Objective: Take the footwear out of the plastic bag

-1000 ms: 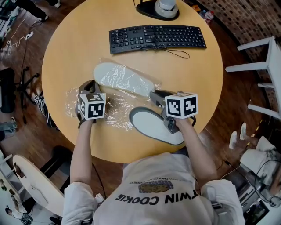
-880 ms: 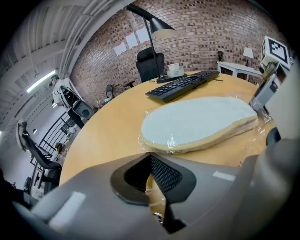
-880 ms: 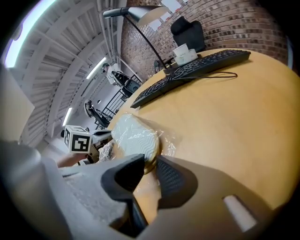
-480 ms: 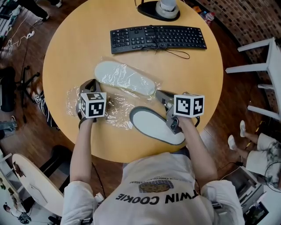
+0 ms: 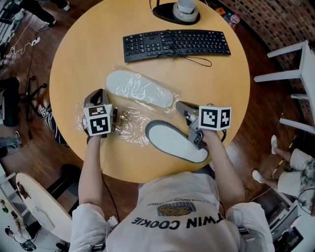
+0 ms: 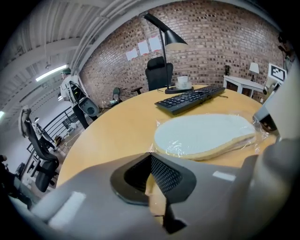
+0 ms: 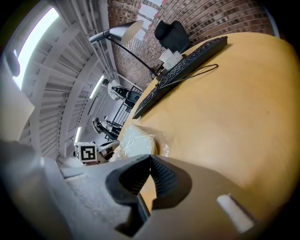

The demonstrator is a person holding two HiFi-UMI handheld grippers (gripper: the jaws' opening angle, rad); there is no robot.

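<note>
One pale slipper [image 5: 140, 89], sole up, lies still wrapped in clear plastic [image 6: 206, 135] in the middle of the round wooden table [image 5: 74, 54]. A second slipper [image 5: 174, 141] lies bare and sole up near the front edge. A flattened clear plastic bag [image 5: 129, 122] lies left of the bare slipper. My left gripper [image 5: 94, 94] rests at the bag's left end; its jaws [image 6: 150, 157] are shut and no plastic shows between them. My right gripper [image 5: 180, 105] is by the wrapped slipper's right end [image 7: 136, 140]. The jaws [image 7: 150, 158] are shut on nothing.
A black keyboard [image 5: 176, 43] with a loose cable lies at the back of the table. Behind it stands a lamp base [image 5: 176, 11]. A white chair [image 5: 295, 74] stands to the right of the table. The bare slipper's heel reaches the front edge.
My right gripper has drifted a little right, away from the wrapped slipper. The left gripper has slid slightly left and toward me. Both slippers lie where they were.
</note>
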